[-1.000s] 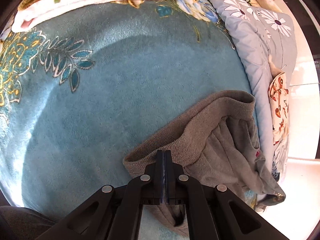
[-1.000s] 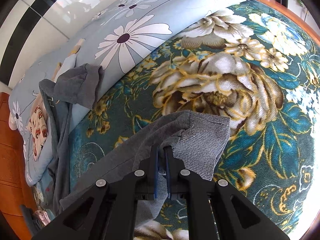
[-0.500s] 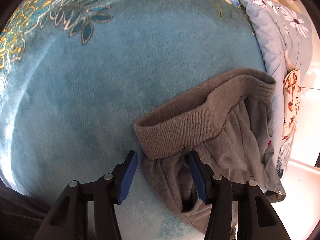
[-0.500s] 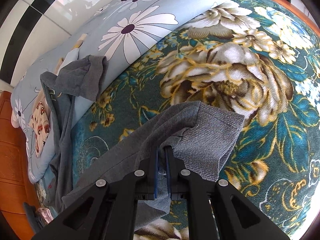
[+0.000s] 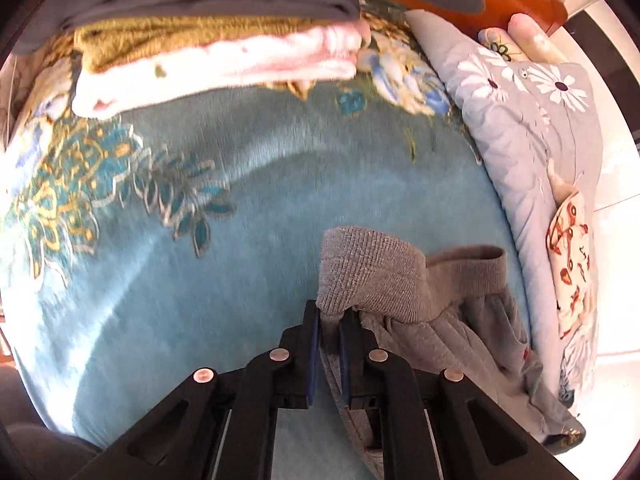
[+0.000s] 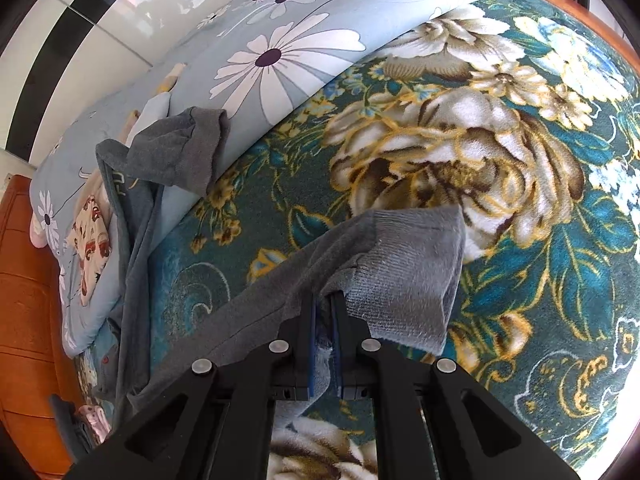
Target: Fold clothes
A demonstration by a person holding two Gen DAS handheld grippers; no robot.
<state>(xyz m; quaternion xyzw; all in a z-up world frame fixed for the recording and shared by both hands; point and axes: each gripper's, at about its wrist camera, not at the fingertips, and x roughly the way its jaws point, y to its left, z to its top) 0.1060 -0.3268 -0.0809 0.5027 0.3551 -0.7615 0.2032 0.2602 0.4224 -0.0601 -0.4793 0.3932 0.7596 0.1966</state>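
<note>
Grey sweatpants (image 5: 452,320) lie on a teal plush blanket (image 5: 200,320). In the left wrist view my left gripper (image 5: 329,312) is shut on the ribbed waistband (image 5: 368,276), whose corner is lifted and folded up above the fingers. In the right wrist view my right gripper (image 6: 325,300) is shut on a ribbed leg cuff (image 6: 404,276) of the same sweatpants (image 6: 256,320), held just above the flowered blanket (image 6: 500,152). The other leg cuff (image 6: 180,152) lies draped onto the daisy quilt at the left.
A stack of folded clothes (image 5: 216,48), grey on mustard on pink, sits at the blanket's far side. A grey-blue daisy quilt (image 5: 532,128) runs along the right edge, also in the right wrist view as the daisy quilt (image 6: 280,52). A wooden headboard (image 6: 24,300) is at left.
My left gripper, open half a second ago beside the waistband, has shut on it and lifted its corner; the view tilted up toward the folded stack. The right gripper stays shut on the cuff.
</note>
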